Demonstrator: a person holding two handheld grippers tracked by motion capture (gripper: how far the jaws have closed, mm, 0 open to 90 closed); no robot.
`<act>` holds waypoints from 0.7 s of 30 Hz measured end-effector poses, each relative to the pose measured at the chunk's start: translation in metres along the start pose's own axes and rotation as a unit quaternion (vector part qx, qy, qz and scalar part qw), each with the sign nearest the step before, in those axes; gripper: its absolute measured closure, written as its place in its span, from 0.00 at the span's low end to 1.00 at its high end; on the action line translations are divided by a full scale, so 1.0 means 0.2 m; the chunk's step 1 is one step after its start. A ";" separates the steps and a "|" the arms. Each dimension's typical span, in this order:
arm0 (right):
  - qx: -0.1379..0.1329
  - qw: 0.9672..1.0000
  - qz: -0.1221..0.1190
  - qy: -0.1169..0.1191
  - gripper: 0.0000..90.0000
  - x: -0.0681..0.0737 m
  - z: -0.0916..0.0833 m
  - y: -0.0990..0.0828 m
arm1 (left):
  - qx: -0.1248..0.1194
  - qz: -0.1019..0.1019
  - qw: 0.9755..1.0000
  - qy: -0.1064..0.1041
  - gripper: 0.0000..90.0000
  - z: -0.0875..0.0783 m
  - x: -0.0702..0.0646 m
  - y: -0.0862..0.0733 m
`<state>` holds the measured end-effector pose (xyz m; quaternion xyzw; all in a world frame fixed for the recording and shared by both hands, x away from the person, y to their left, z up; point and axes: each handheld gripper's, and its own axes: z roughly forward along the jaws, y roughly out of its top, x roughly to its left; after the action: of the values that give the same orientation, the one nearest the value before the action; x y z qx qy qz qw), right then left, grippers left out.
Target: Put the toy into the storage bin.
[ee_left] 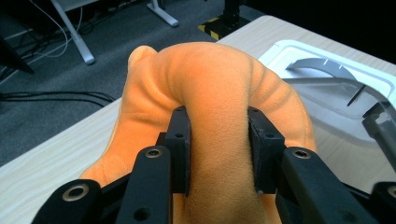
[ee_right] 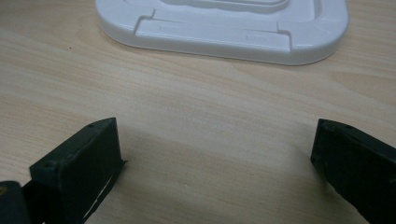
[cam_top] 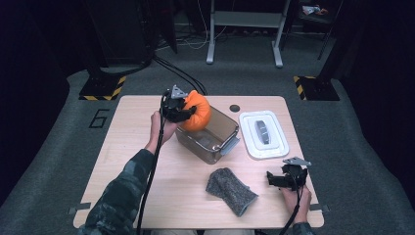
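Observation:
My left gripper [cam_top: 188, 111] is shut on an orange plush pumpkin [cam_top: 197, 110], holding it over the far left end of a clear plastic box [cam_top: 210, 143]. In the left gripper view both black pads press into a ridge of the orange plush pumpkin [ee_left: 210, 88], pinching the soft fabric between them. My right gripper [cam_top: 274, 179] rests near the table's front right, open, with bare wood between its jaws; it appears as my right gripper [ee_right: 215, 163] in its own view.
A white lid [cam_top: 263, 133] with a grey handle lies right of the box, and its near edge is the white lid [ee_right: 219, 28] in the right gripper view. A grey knitted cloth [cam_top: 230, 190] lies front centre. A small dark disc [cam_top: 234, 107] sits behind the box.

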<state>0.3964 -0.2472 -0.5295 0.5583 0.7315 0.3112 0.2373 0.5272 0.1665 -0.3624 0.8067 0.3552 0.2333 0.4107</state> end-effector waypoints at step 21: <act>0.000 1.000 0.000 0.000 0.01 0.00 0.00 0.00 | 0.047 -0.003 0.999 -0.006 0.70 0.13 -0.02 -0.07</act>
<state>0.3964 -0.2472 -0.5295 0.5583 0.7316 0.3108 0.2374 0.5374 0.1563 -0.3894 0.8256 0.3657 0.2103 0.3746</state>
